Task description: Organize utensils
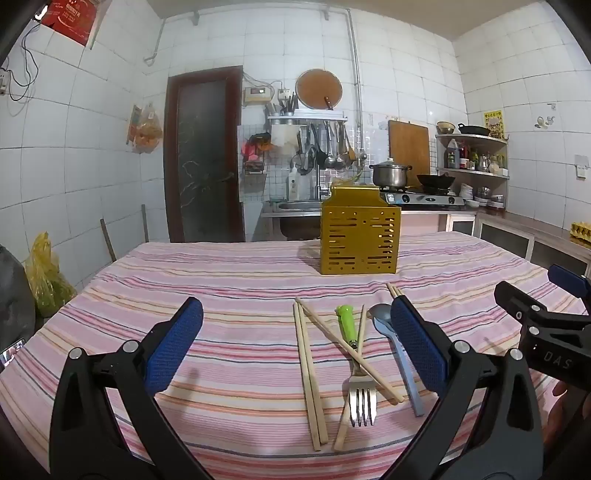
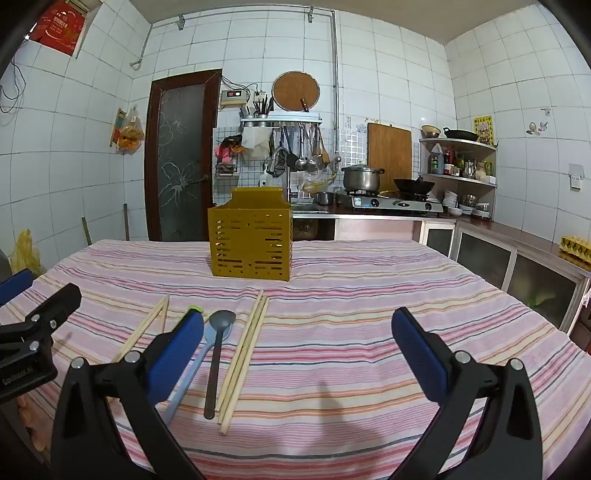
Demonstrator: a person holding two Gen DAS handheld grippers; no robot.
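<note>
- Judged from how things lie, the task has not begun: every utensil is flat on the striped cloth (image 1: 229, 280) and I see nothing standing up out of the yellow holder (image 1: 360, 236).
- The holder stands upright near the far middle of the table, well apart from the utensils, which lie between it and the grippers.
- In the left view: a pair of chopsticks (image 1: 309, 380) side by side, two more crossing each other over a fork (image 1: 360, 384) with a green handle, and a blue-grey spoon (image 1: 399, 354) just beside the right finger.
- In the right view: a dark spoon (image 2: 218, 350) lying partly over the blue-grey one, and another chopstick pair (image 2: 245, 354) to its right.
- Left gripper (image 1: 295, 347) is released, jaws spread wide with nothing between the pads; it hangs above the near cloth, tipped slightly down.
- Right gripper (image 2: 297, 354) is likewise spread wide and empty, over bare cloth to the right of the utensils.
- Left to do, by my reckoning: pick up each piece and drop it into the holder. The crossed chopsticks over the fork look the fiddliest.
- Writing: "DAS" in pale letters on the right gripper's body as seen from the left view. The left gripper's body carries a small label in the right view, too blurred to read.
- A red box (image 2: 59, 26) high on the left wall and a yellow poster (image 2: 483, 129) on the right wall bear print that I cannot make out.
</note>
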